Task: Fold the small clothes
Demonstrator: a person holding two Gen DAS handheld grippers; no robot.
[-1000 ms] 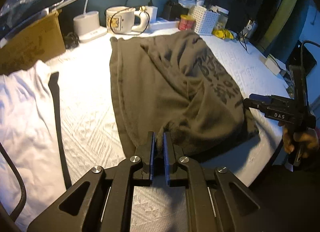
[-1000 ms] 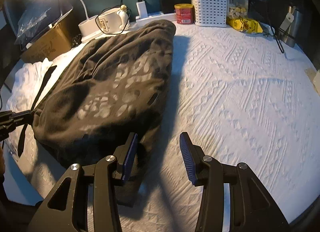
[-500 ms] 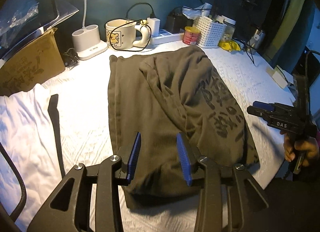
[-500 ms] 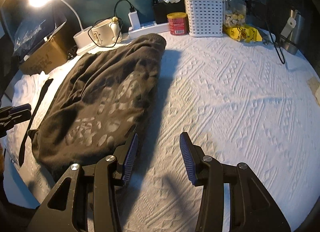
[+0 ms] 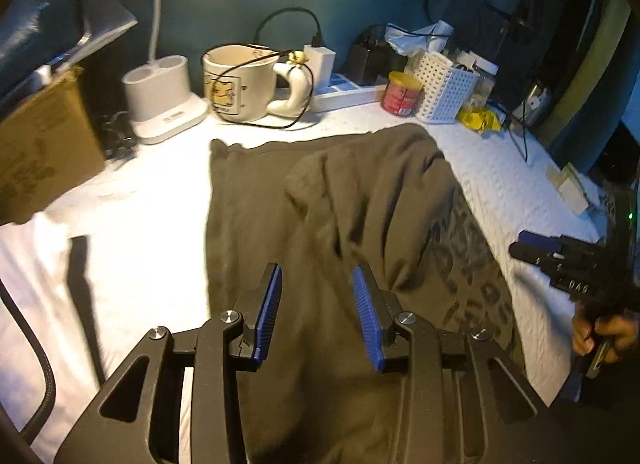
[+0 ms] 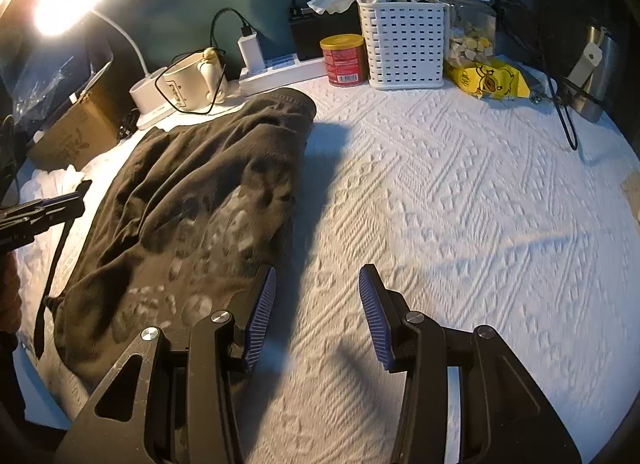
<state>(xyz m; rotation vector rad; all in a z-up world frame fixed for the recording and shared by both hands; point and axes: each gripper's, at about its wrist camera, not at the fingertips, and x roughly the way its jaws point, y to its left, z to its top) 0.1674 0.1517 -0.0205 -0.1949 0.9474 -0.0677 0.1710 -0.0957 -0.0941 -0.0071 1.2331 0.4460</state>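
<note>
Left wrist view — left tongs (image 5: 316,312) spread, empty, above the dark garment (image 5: 340,224); right tongs (image 6: 314,314) spread over the white counter (image 6: 460,204) — beside the garment.

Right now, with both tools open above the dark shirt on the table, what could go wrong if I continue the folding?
1. The dark shirt is bunched and wrinkled, so a fold made now may trap creases.
2. Its far edge lies close to the mug and the loose black cable; pushing the cloth forward could snag them.
3. The right tool hangs partly over bare tablecloth, so closing there may pinch that instead.
</note>
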